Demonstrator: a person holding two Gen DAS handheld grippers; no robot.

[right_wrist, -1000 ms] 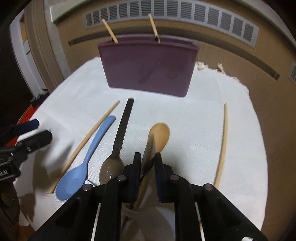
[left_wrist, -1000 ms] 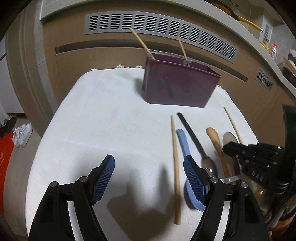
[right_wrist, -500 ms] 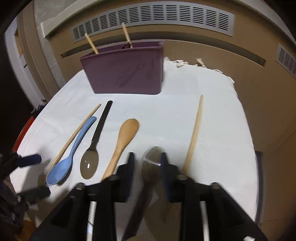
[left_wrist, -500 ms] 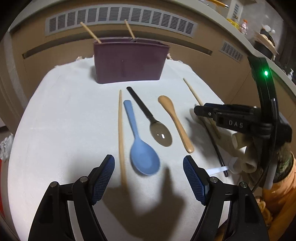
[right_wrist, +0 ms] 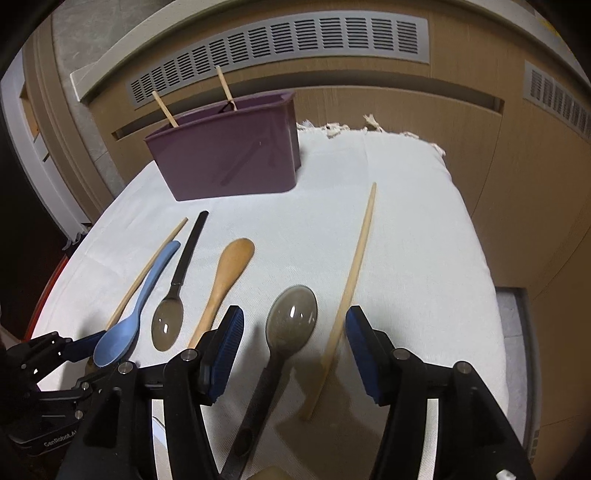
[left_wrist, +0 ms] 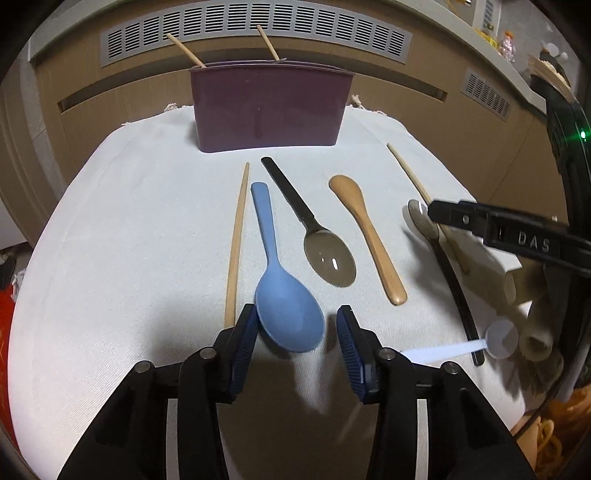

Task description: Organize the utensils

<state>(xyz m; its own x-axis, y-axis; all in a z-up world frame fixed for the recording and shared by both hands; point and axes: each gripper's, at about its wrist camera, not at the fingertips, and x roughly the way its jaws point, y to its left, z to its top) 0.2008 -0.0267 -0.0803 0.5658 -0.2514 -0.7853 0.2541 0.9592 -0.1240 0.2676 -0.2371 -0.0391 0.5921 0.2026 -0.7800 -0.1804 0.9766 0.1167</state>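
My left gripper (left_wrist: 297, 343) hangs low over the white cloth, its jaws closing around the bowl of a blue spoon (left_wrist: 288, 314); the right pad still stands clear of the bowl. My right gripper (right_wrist: 293, 347) is opening. A black-handled metal spoon (right_wrist: 291, 317) and a wooden chopstick (right_wrist: 351, 280) lie on the cloth between its pads, neither gripped. Between the two grippers lie another black-handled spoon (left_wrist: 325, 251) and a wooden spoon (left_wrist: 369, 236), and a second chopstick (left_wrist: 236, 243) lies left of the blue spoon. The purple bin (left_wrist: 269, 110) at the back holds two upright chopsticks.
The white cloth (left_wrist: 129, 221) drapes a small table that drops off on the left and right. A wooden cabinet front with grey vents (left_wrist: 258, 29) rises right behind the bin. A gloved hand (left_wrist: 517, 284) holds my right gripper close beside the left one.
My right gripper went from shut on the black-handled spoon to open, and the spoon now rests on the cloth. My left gripper swung over to the blue spoon and narrowed around its bowl.
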